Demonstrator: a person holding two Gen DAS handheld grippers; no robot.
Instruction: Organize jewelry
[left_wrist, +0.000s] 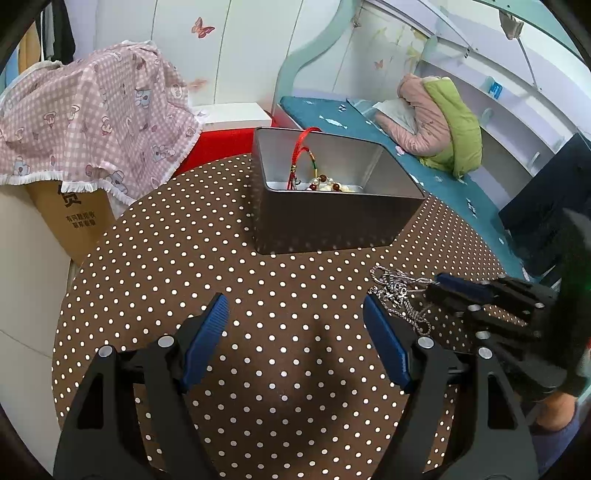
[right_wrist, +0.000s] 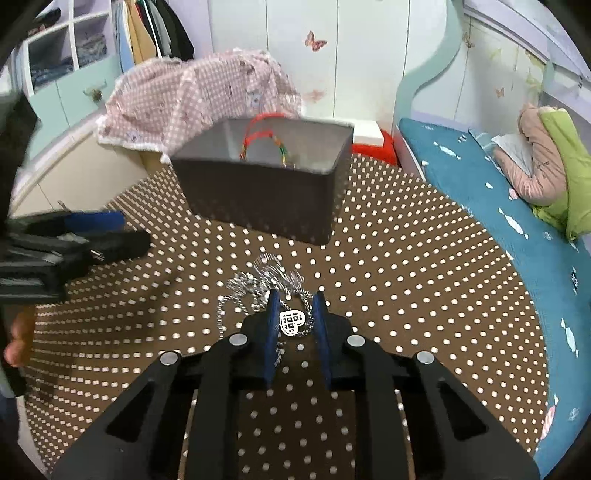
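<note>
My right gripper is down on the polka-dot table, jaws narrowed around the silver chain necklace; its heart pendant sits right between the blue pads, chain heaped just ahead of the tips; whether the pads actually pinch it, I cannot tell; my left gripper hangs wide apart over bare dotted cloth, nothing between its fingers, the necklace just beside its right finger; toward the table's far edge stands the metal tin, open, with a red cord bracelet draped against its inner wall and a beaded bracelet on its floor; beyond the table, a pink checked cloth over a cardboard box at left; a teal bench at right carries a pink-and-green jacket; butterfly stickers on the white wardrobe.
</note>
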